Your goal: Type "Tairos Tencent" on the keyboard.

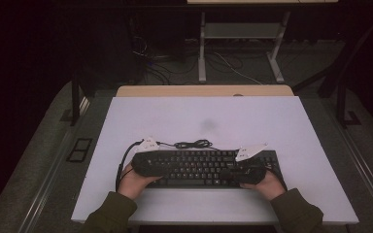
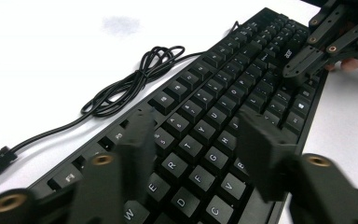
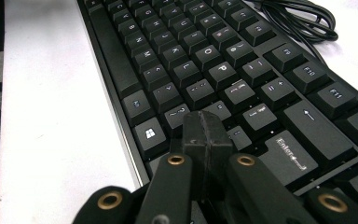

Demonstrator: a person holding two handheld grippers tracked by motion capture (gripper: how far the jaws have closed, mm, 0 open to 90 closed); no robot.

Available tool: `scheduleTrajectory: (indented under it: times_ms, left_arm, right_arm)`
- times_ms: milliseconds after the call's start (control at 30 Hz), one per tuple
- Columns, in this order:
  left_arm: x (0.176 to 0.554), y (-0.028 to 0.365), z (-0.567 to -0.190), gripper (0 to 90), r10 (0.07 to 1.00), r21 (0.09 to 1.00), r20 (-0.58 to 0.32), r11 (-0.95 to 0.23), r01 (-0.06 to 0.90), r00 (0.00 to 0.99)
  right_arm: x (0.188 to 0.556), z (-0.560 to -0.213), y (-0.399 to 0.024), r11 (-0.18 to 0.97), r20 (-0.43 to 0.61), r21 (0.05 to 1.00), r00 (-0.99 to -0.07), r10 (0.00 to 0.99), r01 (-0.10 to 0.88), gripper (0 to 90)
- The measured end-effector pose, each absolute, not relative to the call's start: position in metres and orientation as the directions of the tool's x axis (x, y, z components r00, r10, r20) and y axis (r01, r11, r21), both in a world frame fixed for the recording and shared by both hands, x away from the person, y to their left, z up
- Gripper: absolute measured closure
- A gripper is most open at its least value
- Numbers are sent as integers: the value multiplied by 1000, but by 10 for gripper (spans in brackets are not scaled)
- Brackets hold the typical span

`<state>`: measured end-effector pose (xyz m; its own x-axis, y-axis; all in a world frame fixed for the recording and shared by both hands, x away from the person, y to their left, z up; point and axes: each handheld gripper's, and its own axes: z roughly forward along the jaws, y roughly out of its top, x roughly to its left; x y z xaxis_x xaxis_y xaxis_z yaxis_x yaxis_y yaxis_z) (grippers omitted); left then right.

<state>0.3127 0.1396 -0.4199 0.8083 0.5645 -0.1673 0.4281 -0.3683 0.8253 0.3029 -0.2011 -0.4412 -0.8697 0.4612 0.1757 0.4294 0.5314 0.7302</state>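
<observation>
A black keyboard (image 1: 209,167) lies near the front of the white tabletop (image 1: 199,114), its cable (image 1: 193,144) coiled just behind it. My left gripper (image 1: 169,170) hovers low over the keyboard's left half. In the left gripper view it (image 2: 198,130) stands open above the letter keys (image 2: 204,131), with nothing between its fingers. My right gripper (image 1: 226,173) is over the right half. The right gripper view shows it (image 3: 206,127) shut, its tip at the keys beside Enter (image 3: 289,156), holding nothing. It also appears across the keyboard in the left gripper view (image 2: 303,63).
The coiled cable (image 2: 135,79) runs off the keyboard's back edge to a plug at the left. A faint grey smudge (image 1: 207,125) marks the tabletop behind it. Bare white surface surrounds the keyboard. Beyond the table stand a metal desk frame (image 1: 243,43) and loose floor cables.
</observation>
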Motion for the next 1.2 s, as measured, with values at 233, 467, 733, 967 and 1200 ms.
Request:
scheduleTrajectory:
  times_ms: [233,467,733,967,1200]
  left_arm:
    - [320,133,-420,686,562,807,-180,-385,447,808]
    - [327,126,-420,867,555,785,-183,-415,461,811]
    - [330,119,-423,891,563,756,-176,-448,477,808]
    - [330,114,-428,892,558,739,-168,-474,479,813]
    - [331,114,-430,892,559,731,-166,-483,481,813]
  right_arm:
    - [302,-441,-200,532,175,729,-868,465,432,893]
    - [302,-441,-200,533,173,728,-868,465,431,893]
    - [302,-441,-200,534,170,728,-868,466,429,893]
    - [302,-441,-200,534,170,729,-868,466,429,893]
    - [302,-441,-200,533,171,729,-868,467,430,893]
